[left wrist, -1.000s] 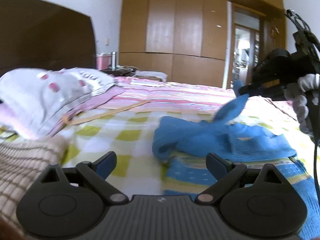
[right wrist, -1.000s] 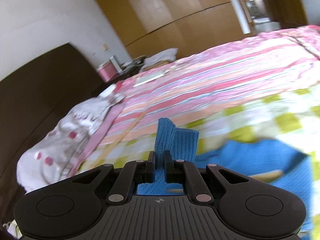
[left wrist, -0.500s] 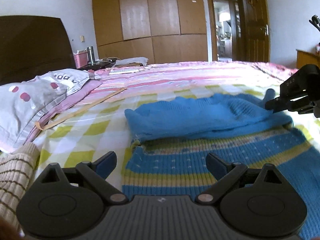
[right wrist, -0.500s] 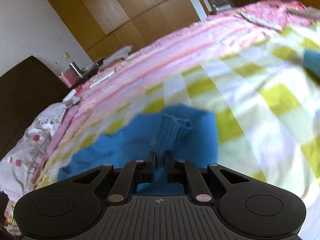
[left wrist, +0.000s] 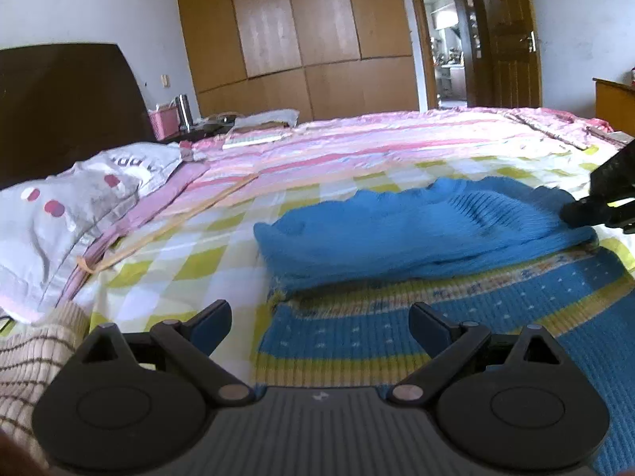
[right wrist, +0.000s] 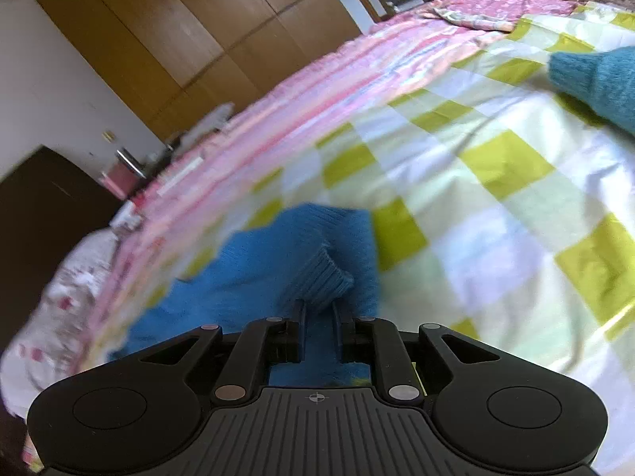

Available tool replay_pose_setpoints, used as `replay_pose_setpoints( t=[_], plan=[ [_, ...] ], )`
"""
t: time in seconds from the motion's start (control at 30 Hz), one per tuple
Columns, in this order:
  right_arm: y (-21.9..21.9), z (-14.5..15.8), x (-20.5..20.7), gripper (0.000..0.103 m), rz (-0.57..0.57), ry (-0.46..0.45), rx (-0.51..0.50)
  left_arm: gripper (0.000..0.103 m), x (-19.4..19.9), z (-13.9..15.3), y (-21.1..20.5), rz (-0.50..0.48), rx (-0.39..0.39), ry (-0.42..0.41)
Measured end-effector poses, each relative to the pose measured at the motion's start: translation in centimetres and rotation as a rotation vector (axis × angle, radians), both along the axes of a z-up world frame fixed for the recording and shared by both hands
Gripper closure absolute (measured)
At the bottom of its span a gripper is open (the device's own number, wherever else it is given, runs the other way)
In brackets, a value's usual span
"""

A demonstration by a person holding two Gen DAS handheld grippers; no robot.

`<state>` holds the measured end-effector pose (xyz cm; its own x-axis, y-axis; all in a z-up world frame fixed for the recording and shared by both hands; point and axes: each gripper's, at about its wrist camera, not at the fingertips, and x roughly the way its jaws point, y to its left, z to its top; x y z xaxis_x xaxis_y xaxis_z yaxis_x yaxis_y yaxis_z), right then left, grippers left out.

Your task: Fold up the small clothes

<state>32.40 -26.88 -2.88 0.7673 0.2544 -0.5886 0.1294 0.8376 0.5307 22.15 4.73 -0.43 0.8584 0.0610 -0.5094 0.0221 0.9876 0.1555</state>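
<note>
Hovering low over the bed, left gripper (left wrist: 319,317) has its jaws spread wide with nothing between them. Just beyond its fingertips lies the blue sweater (left wrist: 456,317): the striped body with yellow bands runs from 12 to 3 o'clock, and a plain blue sleeve (left wrist: 416,234) is folded across it. A beige ribbed garment (left wrist: 35,353) sits at 9 o'clock by the left finger.

Right gripper (right wrist: 317,309) shows in its own view with jaws parted a little, the ribbed cuff (right wrist: 321,277) lying between the tips; whether the pads still press the knit I cannot tell. In the left view it sits at 3 o'clock, at the end of the folded sleeve.

Sweater rests on a green-checked sheet (right wrist: 496,198). Another teal knit piece (right wrist: 595,79) at 2 o'clock in the right view. Farther off: spotted pillow (left wrist: 67,206) at 10 o'clock, pink striped cover (left wrist: 377,139), then wooden wardrobe (left wrist: 297,27).
</note>
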Motion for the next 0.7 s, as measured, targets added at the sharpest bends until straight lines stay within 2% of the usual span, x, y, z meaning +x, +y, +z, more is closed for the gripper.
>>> replay_pose_setpoints(
  t=[0.2,0.3,0.4,0.47,0.7],
  plan=[
    [0.3,1.1,-1.6,0.087,0.011,-0.013,-0.095,0.002,-0.9,-0.8,0.5,0.024,0.02,0.048],
    [0.5,1.9,-3.6,0.087,0.064,-0.025,-0.129,0.002,-2.2,-0.6,1.3,0.028,0.002,0.06],
    [0.6,2.1,-6.3,0.086,0.139,-0.012,-0.157,0.002,-3.5,-0.7,2.0,0.029,-0.004,0.088],
    [0.7,1.7,-8.6,0.082,0.18,0.012,-0.182,0.002,-4.6,-0.8,2.4,0.032,0.001,0.104],
    [-0.2,0.7,-16.2,0.07,0.217,0.062,-0.216,0.002,-9.3,-1.2,3.5,0.049,-0.016,0.148]
  ],
)
